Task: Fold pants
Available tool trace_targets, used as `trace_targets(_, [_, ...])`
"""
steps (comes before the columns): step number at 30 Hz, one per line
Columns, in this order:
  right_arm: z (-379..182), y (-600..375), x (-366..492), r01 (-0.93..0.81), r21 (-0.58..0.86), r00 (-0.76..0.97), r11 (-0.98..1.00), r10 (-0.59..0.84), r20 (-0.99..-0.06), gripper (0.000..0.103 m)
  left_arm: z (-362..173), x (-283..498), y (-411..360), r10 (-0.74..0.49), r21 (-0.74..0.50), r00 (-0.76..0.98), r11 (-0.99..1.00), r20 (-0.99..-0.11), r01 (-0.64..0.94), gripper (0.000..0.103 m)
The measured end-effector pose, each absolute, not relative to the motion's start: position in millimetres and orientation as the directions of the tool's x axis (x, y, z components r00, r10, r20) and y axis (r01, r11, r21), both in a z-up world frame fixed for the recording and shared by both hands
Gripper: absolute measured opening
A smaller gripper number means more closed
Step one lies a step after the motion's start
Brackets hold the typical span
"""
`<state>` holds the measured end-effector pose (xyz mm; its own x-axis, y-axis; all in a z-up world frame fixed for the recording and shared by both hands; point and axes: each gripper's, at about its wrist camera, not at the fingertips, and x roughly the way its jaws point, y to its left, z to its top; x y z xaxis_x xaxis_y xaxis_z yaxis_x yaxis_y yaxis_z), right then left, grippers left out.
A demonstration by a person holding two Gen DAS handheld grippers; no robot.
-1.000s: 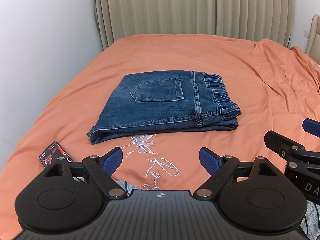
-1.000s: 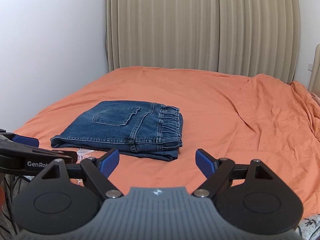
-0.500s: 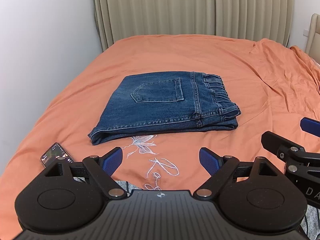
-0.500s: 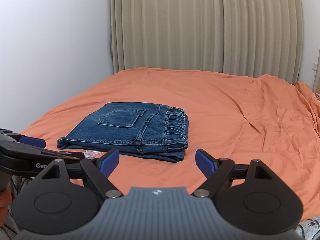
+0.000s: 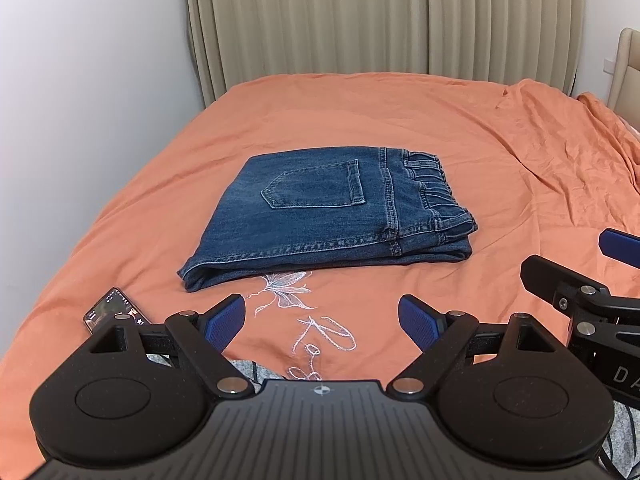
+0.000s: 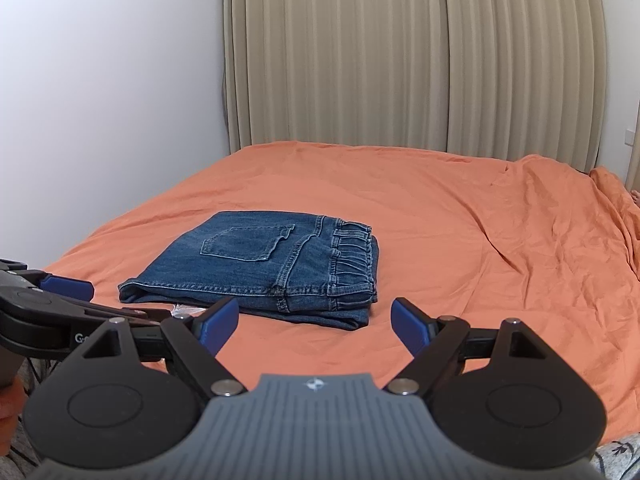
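The blue denim pants point(image 5: 320, 216) lie folded into a compact stack on the orange bedsheet point(image 5: 360, 120), back pocket up, elastic waistband to the right. They also show in the right wrist view point(image 6: 264, 264). My left gripper point(image 5: 322, 320) is open and empty, held back over the near edge of the bed, clear of the pants. My right gripper point(image 6: 316, 322) is open and empty, also short of the pants. The right gripper's fingers point(image 5: 560, 280) show at the right edge of the left wrist view.
A phone point(image 5: 114, 310) with a lit screen lies on the sheet at the near left. White embroidery point(image 5: 304, 312) marks the sheet in front of the pants. A white wall point(image 5: 80, 100) stands left, beige curtains point(image 5: 380, 20) behind, a headboard point(image 5: 626, 72) at right.
Both grippers have tilted up and drawn back slightly, so the pants sit lower and farther in both views. The pants have not moved. Both grippers stay open.
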<state>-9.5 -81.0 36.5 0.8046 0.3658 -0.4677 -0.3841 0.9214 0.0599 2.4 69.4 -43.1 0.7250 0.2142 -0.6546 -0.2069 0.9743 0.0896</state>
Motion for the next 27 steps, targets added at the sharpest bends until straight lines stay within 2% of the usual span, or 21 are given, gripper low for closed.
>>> trace_targets(27, [43.0, -78.2, -13.3, -0.391, 0.048, 0.812, 0.919, 0.369, -0.452, 0.08, -34.2, -0.8, 68.8, 0.219, 0.11, 0.738, 0.975, -0.638, -0.194, 0.101])
